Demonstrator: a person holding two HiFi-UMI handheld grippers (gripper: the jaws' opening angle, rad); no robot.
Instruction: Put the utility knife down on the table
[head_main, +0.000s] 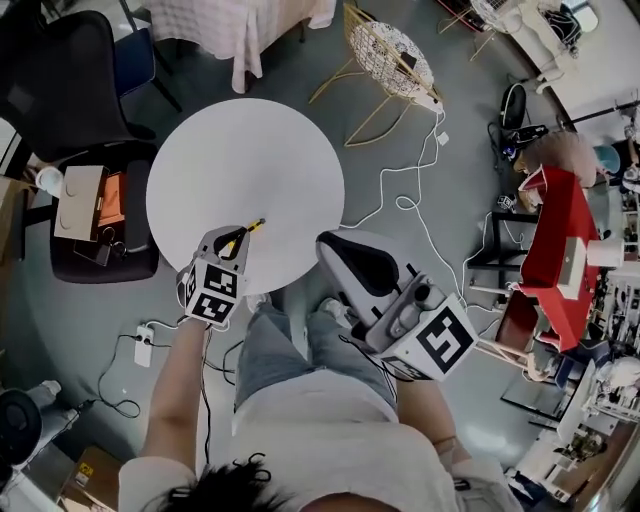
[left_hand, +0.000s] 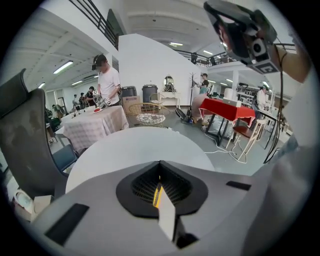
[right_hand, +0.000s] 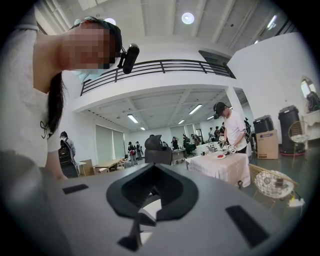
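The utility knife (head_main: 249, 229), yellow and black, sticks out of my left gripper (head_main: 233, 245), which is shut on it over the near edge of the round white table (head_main: 240, 160). In the left gripper view the knife (left_hand: 162, 202) shows as a yellow and grey strip clamped between the jaws of the left gripper (left_hand: 160, 186), with the table (left_hand: 145, 147) just beyond. My right gripper (head_main: 348, 258) hangs off the table's right side above the person's lap, its black jaws shut on nothing. The right gripper view shows that gripper (right_hand: 152, 192) shut and empty.
A black office chair (head_main: 60, 80) and a low stand with boxes (head_main: 88, 205) are left of the table. A wire basket chair (head_main: 395, 55) stands behind, a red table (head_main: 560, 225) to the right. Cables (head_main: 400, 200) and a power strip (head_main: 145, 345) lie on the floor.
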